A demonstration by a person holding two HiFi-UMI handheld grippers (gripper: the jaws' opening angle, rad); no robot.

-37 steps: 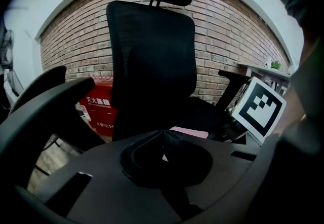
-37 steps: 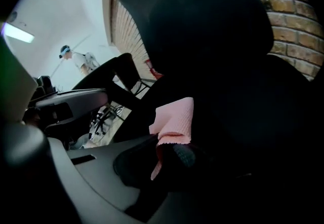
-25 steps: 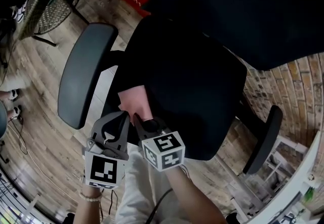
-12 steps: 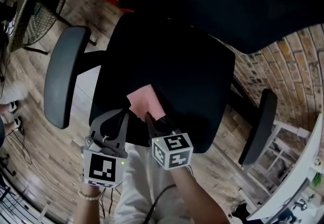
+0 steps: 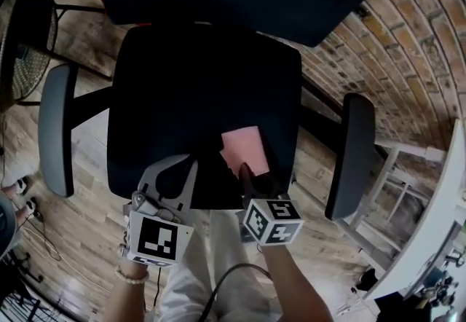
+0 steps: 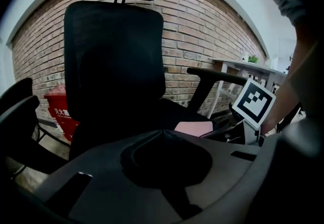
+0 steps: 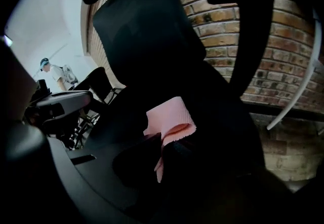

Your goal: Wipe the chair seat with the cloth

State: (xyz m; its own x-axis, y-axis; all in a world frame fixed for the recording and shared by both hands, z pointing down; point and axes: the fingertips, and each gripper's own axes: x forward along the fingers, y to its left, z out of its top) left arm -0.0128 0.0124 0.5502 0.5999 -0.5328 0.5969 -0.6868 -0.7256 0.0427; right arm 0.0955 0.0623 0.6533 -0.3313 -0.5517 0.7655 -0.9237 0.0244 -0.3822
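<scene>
The right gripper (image 5: 247, 171) pinches the near edge of a pink ribbed cloth (image 5: 244, 147), its jaws closed on the fabric. The cloth lies flat on the black padded chair seat (image 5: 182, 87), close to the seat's front edge and right of its middle. The left gripper (image 5: 191, 162) sits at the front edge just left of the cloth, its jaws pressed together with nothing between them. A grey armrest (image 5: 57, 127) flanks the seat's left side.

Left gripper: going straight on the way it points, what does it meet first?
Probably the chair's backrest: the left gripper, jaws shut and empty, points across the seat towards it. It may graze the seat first; its height above it is unclear.
</scene>
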